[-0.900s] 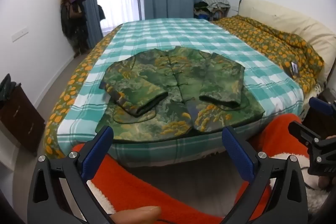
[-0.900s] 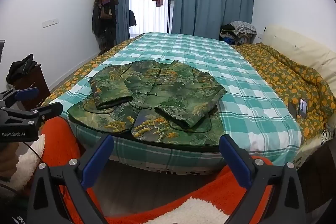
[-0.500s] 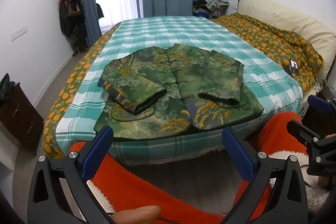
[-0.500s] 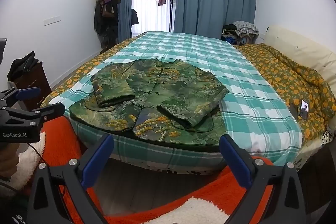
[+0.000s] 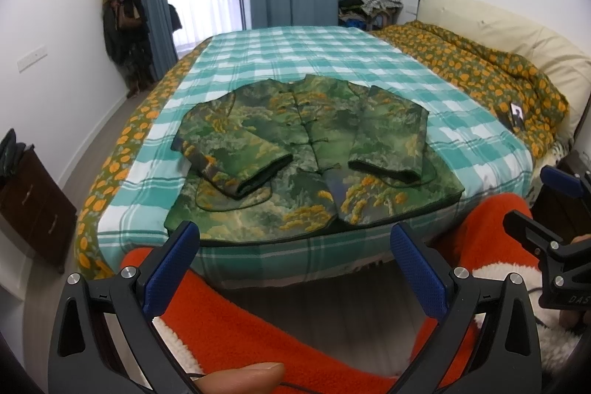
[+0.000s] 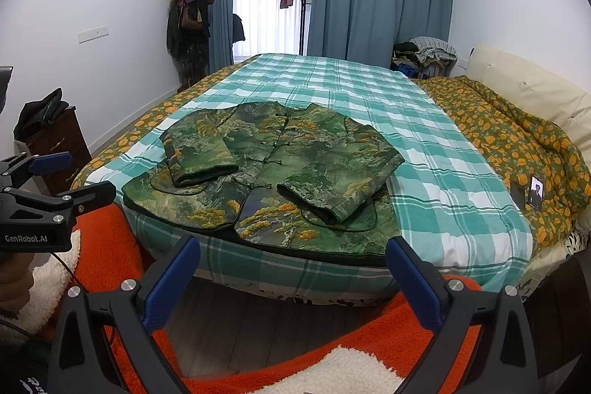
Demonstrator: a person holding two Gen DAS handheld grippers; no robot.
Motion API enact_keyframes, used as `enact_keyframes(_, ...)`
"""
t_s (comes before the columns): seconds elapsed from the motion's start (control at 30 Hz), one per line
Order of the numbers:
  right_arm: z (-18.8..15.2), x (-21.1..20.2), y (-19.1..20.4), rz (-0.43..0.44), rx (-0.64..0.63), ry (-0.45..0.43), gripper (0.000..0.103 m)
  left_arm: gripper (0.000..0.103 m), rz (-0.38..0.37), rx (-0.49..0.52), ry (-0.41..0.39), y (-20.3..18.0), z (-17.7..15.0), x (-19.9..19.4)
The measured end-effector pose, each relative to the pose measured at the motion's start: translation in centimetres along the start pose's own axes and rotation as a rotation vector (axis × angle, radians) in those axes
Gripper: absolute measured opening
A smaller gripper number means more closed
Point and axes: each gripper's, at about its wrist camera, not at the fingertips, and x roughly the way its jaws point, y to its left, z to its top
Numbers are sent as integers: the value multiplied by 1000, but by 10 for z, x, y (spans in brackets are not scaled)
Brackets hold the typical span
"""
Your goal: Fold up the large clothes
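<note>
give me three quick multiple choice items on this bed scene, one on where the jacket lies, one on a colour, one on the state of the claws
1. Where does the jacket lie?
A. near edge of the bed
B. on the pillow
C. on the floor

2. What colour is the checked sheet under it?
A. red and black
B. teal and white
C. plain grey

3. How do the left claw and right claw stand?
A. both open, empty
B. both shut on the jacket
C. one holds a sleeve

Answers: 1 A, its hem reaches the bed's near edge; 2 B, teal and white checks; 3 A, pads wide apart, short of the bed.
</note>
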Motion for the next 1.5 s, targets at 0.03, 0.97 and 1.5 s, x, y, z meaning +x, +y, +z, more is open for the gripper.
enact_keyframes(0.03, 0, 0, 1, 0, 0, 0, 102, 103, -1, 0, 2, 0, -1, -1)
enact_keyframes(0.97, -1, 2, 1, 2, -2, 6, 102, 103, -9, 1, 23, -2, -17, 5)
enact_keyframes(1.5, -1, 2, 2, 1, -1, 8, 102, 103, -9, -1, 30, -2, -15, 6)
